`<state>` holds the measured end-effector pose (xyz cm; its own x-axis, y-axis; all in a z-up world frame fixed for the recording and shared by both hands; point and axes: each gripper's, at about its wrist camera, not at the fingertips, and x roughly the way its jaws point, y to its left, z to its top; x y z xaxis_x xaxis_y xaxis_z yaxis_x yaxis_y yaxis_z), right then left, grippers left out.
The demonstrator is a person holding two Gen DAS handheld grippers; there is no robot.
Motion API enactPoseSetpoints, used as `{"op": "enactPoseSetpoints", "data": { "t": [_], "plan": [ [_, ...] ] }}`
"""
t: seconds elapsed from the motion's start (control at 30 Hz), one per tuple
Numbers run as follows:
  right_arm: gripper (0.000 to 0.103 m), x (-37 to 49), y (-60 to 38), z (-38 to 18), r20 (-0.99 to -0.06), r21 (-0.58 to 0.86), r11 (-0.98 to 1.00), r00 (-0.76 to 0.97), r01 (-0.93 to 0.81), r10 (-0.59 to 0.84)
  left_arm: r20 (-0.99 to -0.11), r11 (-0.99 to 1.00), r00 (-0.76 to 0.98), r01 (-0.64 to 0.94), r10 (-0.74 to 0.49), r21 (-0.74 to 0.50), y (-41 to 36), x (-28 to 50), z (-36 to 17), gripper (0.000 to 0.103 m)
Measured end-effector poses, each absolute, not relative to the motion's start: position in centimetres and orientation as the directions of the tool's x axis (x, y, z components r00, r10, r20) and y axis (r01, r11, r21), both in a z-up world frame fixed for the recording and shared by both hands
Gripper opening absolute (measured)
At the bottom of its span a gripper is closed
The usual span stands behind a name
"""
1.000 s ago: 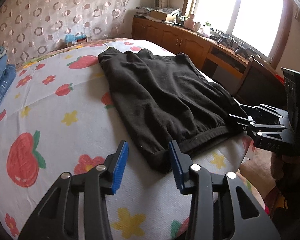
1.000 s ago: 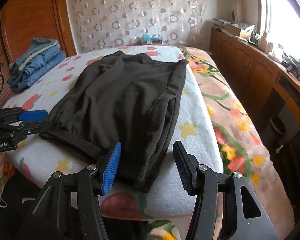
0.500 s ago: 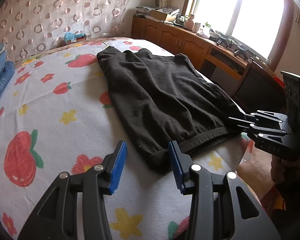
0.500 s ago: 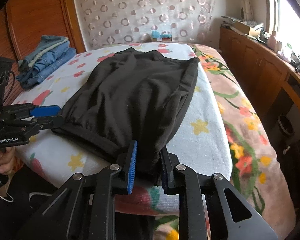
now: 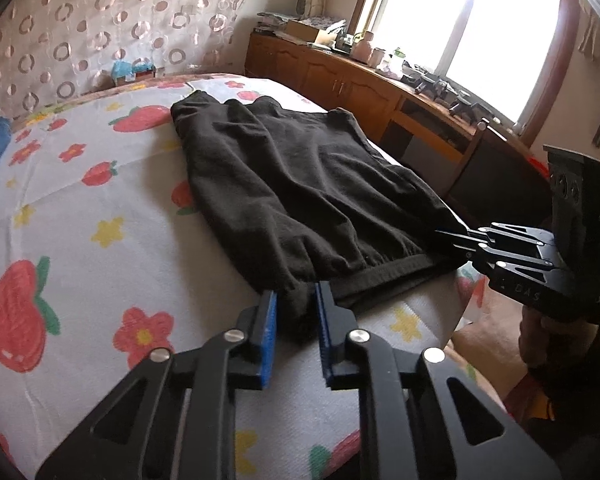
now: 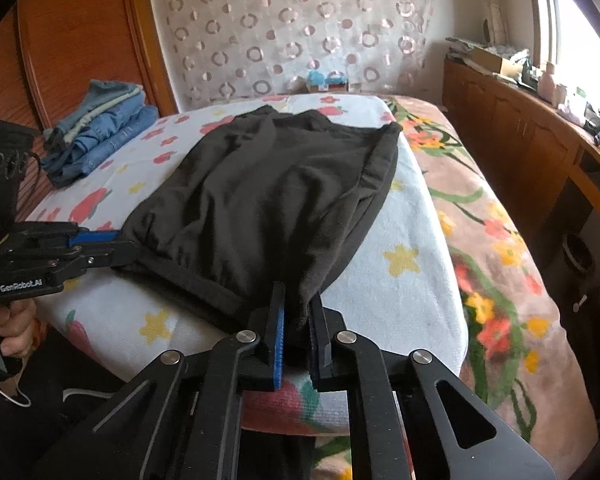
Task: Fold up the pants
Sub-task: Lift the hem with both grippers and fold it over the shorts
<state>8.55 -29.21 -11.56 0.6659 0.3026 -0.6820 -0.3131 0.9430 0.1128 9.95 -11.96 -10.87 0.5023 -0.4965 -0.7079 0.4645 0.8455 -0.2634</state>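
Note:
Black pants [image 5: 300,184] lie flat on the bed, folded lengthwise, their banded near edge toward me. My left gripper [image 5: 296,300] is shut on the near left corner of that edge. My right gripper [image 6: 298,300] is shut on the near right corner; the pants [image 6: 268,192] stretch away from it. The right gripper also shows at the right in the left wrist view [image 5: 452,240], and the left gripper at the left in the right wrist view [image 6: 112,244]. The pinched cloth rises slightly off the white flowered sheet [image 5: 80,220].
A stack of folded blue jeans [image 6: 100,132] sits at the bed's far left by the wooden headboard [image 6: 80,40]. A wooden sideboard [image 5: 360,84] with clutter runs under the window on the right. The bed's front edge [image 6: 300,408] is right under my grippers.
The right gripper closed on the pants' corner half a second ago; the left gripper has now moved forward and closed on the other corner. The near edge is bunched up a little.

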Motion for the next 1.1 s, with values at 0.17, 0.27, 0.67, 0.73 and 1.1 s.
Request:
{"op": "enactPoseSetpoints", "data": {
  "t": [0.17,0.27,0.67,0.73,1.1],
  "plan": [
    [0.005,8.6,-29.1,-10.1,-0.651,0.107,0.937,0.689,-0.332,0.318,-0.674,0.843,0.537,0.472,-0.506,-0.257,-11.5,9.5,-8.9,0.006],
    [0.005,8.7,-28.7,-8.2,-0.619,0.093,0.933,0.713,-0.348,0.328,-0.631,0.845,0.586,0.483,-0.508,-0.231,-11.3,8.7,-6.3,0.005],
    [0.005,8.1,-26.3,1.7,-0.449,0.025,0.889,0.790,-0.457,0.419,-0.452,0.859,0.738,0.489,-0.501,-0.154,-8.1,6.1,4.1,0.003],
    [0.005,8.0,-25.7,3.2,-0.424,0.015,0.879,0.793,-0.477,0.438,-0.426,0.863,0.758,0.485,-0.495,-0.140,-7.4,5.7,5.7,0.003],
    [0.005,10.8,-20.8,7.7,-0.379,-0.009,0.815,0.757,-0.579,0.533,-0.372,0.921,0.847,0.385,-0.381,-0.065,-3.0,7.7,9.1,0.003]
  ]
}}
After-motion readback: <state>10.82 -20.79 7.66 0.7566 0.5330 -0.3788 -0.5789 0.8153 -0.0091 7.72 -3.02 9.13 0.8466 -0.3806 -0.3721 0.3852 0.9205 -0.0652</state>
